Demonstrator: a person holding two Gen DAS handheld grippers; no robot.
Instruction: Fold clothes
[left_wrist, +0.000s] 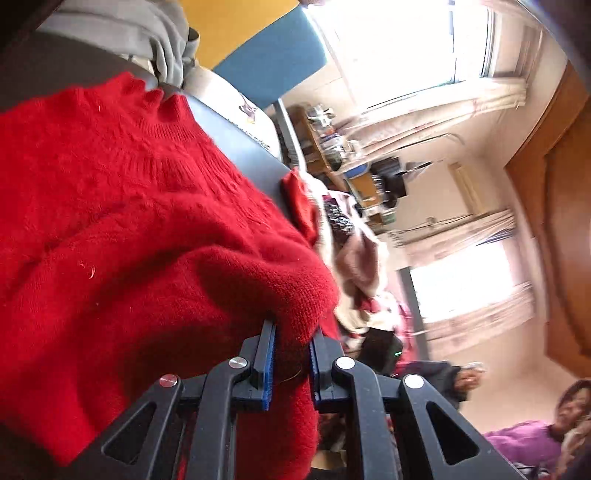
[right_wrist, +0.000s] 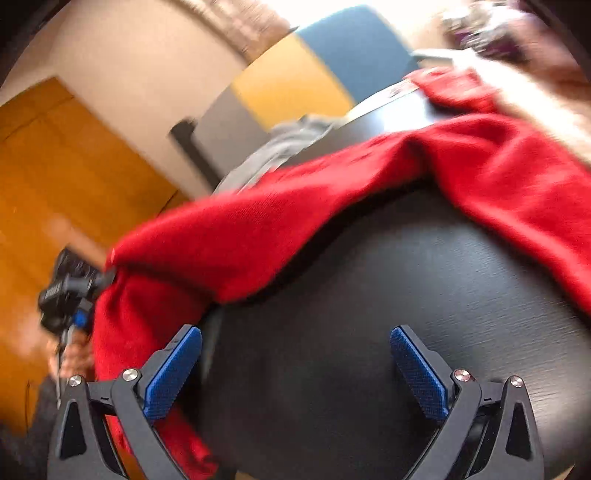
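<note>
fluffy red knitted sweater (left_wrist: 155, 229): draped over dark round table (right_wrist: 369, 332), one edge hanging off | handling: soft, light, limp (likely to sag); best taken at hem or cuff | count: one sweater, two claws | left gripper (left_wrist: 291, 354): pinched on a fold | right gripper (right_wrist: 295, 373): wide open, empty

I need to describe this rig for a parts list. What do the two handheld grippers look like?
Both match. The left gripper and right gripper have black plastic linkage arms with triangular cutouts, round silver pivot pins and two fingers faced with textured blue pads. No cables or markings are visible on either close up.
</note>
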